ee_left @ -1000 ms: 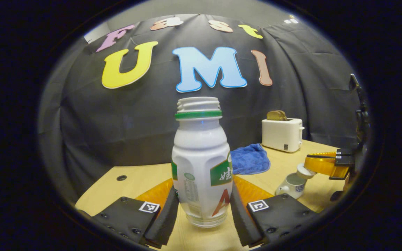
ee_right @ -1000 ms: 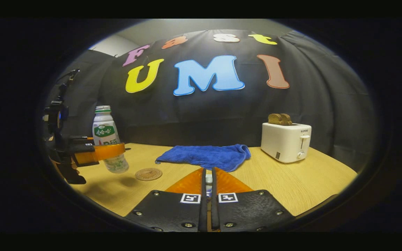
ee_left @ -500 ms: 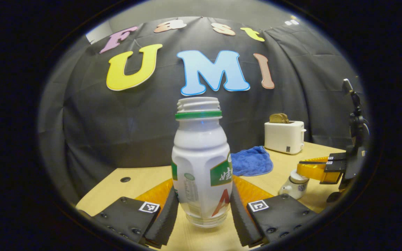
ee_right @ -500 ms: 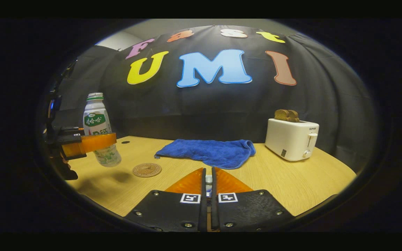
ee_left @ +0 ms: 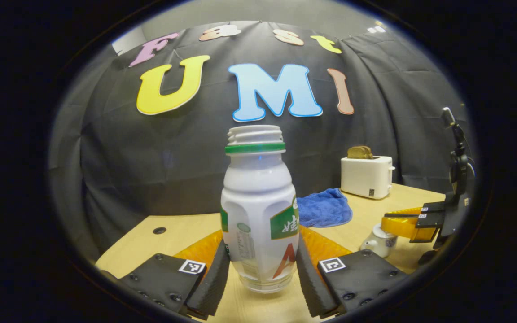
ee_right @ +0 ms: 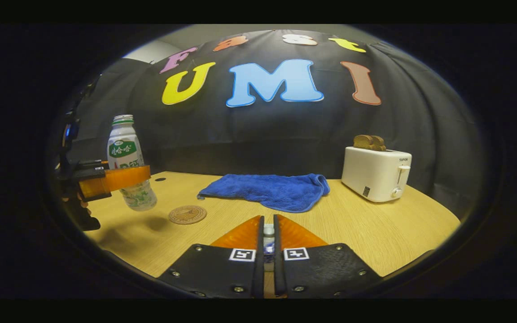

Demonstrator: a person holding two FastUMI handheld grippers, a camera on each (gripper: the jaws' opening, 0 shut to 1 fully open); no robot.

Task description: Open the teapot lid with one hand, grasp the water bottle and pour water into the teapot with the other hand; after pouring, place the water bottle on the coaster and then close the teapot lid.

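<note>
Two grippers working: my left gripper (ee_left: pixel 262 278) is pinching the water bottle (ee_left: pixel 258 211) mid-frame, aloft, while my right gripper (ee_right: pixel 267 244), pinching the lid knob, has lowered the lid (ee_left: pixel 379 229) onto the lower-right teapot (ee_left: pixel 380 242).

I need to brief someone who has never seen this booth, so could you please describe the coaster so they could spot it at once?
Start at the wooden table and find the blue towel spread near the back wall. The coaster lies flat on the tabletop in front of the towel's left end, just right of the lifted water bottle. It is the one small, round, brown disc there.
</note>
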